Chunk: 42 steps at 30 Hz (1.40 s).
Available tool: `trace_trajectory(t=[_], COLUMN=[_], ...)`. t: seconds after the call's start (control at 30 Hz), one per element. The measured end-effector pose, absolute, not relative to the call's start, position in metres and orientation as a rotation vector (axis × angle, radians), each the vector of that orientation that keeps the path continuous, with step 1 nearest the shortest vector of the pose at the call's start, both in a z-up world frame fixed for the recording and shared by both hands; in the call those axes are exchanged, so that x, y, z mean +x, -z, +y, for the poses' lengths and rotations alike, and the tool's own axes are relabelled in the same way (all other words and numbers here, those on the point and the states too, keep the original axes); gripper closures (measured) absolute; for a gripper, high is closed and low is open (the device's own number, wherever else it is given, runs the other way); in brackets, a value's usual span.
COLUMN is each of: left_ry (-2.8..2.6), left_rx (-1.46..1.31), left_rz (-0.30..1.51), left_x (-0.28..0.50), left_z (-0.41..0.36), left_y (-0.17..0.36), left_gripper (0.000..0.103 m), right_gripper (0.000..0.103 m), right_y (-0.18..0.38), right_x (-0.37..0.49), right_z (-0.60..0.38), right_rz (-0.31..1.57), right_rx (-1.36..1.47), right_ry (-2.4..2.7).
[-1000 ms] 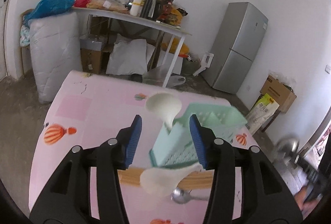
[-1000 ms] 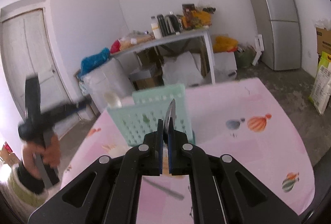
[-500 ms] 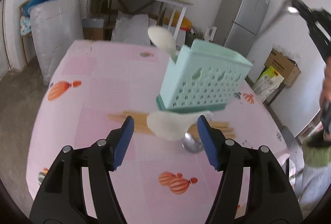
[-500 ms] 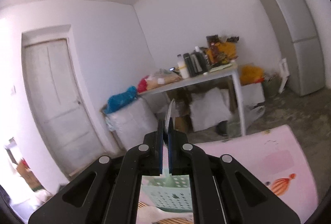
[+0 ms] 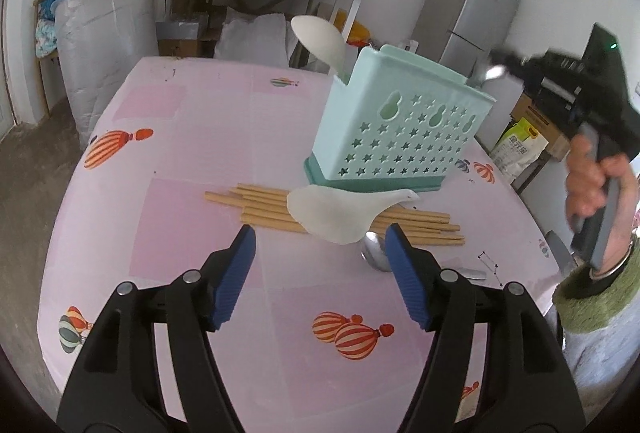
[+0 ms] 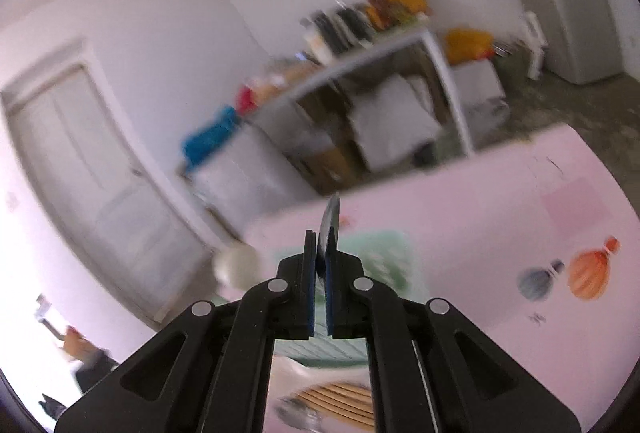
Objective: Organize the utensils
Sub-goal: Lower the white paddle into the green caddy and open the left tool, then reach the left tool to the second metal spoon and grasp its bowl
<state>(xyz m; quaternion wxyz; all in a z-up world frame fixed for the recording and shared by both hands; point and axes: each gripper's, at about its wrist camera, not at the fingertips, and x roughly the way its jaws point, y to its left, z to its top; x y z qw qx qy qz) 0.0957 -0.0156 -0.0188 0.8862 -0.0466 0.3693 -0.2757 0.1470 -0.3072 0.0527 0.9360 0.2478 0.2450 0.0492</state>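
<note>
Your left tongs (image 5: 320, 245) have just been opening and stand wide, empty, above the white plastic rice spoon (image 5: 340, 213) lying across the wooden chopsticks (image 5: 264, 205) near the counter's (image 5: 180, 161) middle, beside the mint-green perforated utensil holder (image 5: 396, 129). Your right tongs (image 6: 320, 257) pinch a thin metal utensil (image 6: 331, 217).

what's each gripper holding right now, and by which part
The right gripper is shut on a thin metal utensil, gripped at one end; which utensil is unclear. The left gripper, jaws just opening, holds nothing above the white spoon.
</note>
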Motion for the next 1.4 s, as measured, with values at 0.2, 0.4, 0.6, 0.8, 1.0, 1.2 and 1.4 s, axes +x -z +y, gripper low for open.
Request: trace_trajectory(t=[0.2, 0.4, 0.6, 0.8, 1.0, 1.2, 1.4], left_ry=[0.558, 0.555, 0.557, 0.566, 0.613, 0.652, 0.63], left_rx=[-0.106, -0.105, -0.11, -0.148, -0.267, -0.455, -0.534], left_rz=[0.783, 0.789, 0.786, 0.808, 0.865, 0.971, 1.018], left_x=[0.098, 0.099, 0.099, 0.103, 0.117, 0.143, 0.159], left_z=[-0.013, -0.014, -0.015, -0.014, -0.008, -0.007, -0.013], left_y=[0.024, 0.025, 0.025, 0.027, 0.031, 0.048, 0.058], left_gripper=[0.04, 0.04, 0.04, 0.04, 0.048, 0.062, 0.071], right_gripper=[0.082, 0.07, 0.065, 0.057, 0.056, 0.056, 0.053], right_y=[-0.049, -0.059, -0.042, 0.007, 0.049, 0.07, 0.072], right_x=[0.137, 0.108, 0.076, 0.06, 0.052, 0.052, 0.049], right_z=[-0.301, -0.299, -0.289, -0.258, -0.233, -0.227, -0.226], right_rz=[0.514, 0.454, 0.487, 0.657, 0.764, 0.808, 0.794], right_rx=[0.403, 0.358, 0.358, 0.336, 0.347, 0.357, 0.352], right_ry=[0.04, 0.136, 0.135, 0.051, -0.018, -0.018, -0.034])
